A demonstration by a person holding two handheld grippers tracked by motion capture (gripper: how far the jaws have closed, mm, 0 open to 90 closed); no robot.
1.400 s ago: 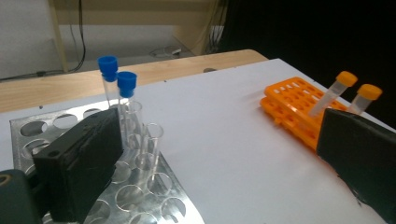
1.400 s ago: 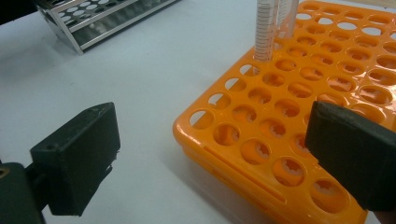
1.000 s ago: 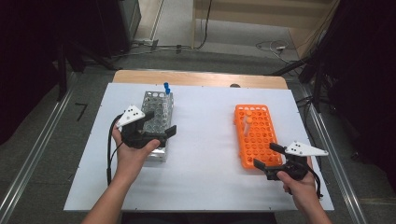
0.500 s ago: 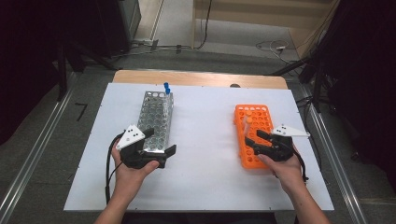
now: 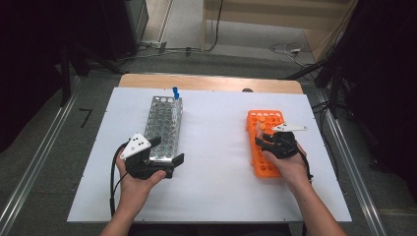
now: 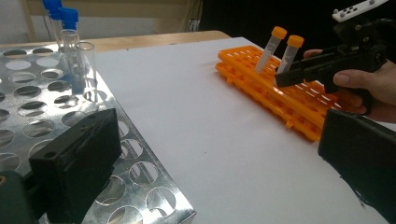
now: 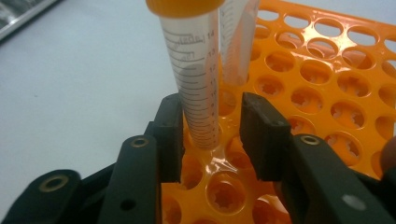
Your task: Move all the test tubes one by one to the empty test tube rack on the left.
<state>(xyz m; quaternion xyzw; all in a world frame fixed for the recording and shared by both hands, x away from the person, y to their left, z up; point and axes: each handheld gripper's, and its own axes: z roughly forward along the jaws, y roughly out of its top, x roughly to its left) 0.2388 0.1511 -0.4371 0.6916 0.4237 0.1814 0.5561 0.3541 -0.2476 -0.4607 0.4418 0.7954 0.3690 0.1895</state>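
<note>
Two orange-capped tubes stand side by side in the orange rack [image 5: 264,142] at the right of the white table [image 5: 216,142]. The nearer tube [image 7: 198,93] sits between the jaws of the right claw [image 7: 212,135], whose jaws have just been closing: the left pad lies against the tube's wall, while a gap remains before the right pad, so the grip is narrow but not yet clamped. The second tube [image 7: 238,42] stands just behind it, its cap cut off by the frame's top. At the table's left stands one metal rack [image 5: 164,128] holding blue-capped tubes [image 6: 65,28] at its far end; two caps show, though the glass overlaps and the count is hard to confirm. The left claw [image 5: 167,155] straddles that rack's near end with jaws wide, holding nothing.
</note>
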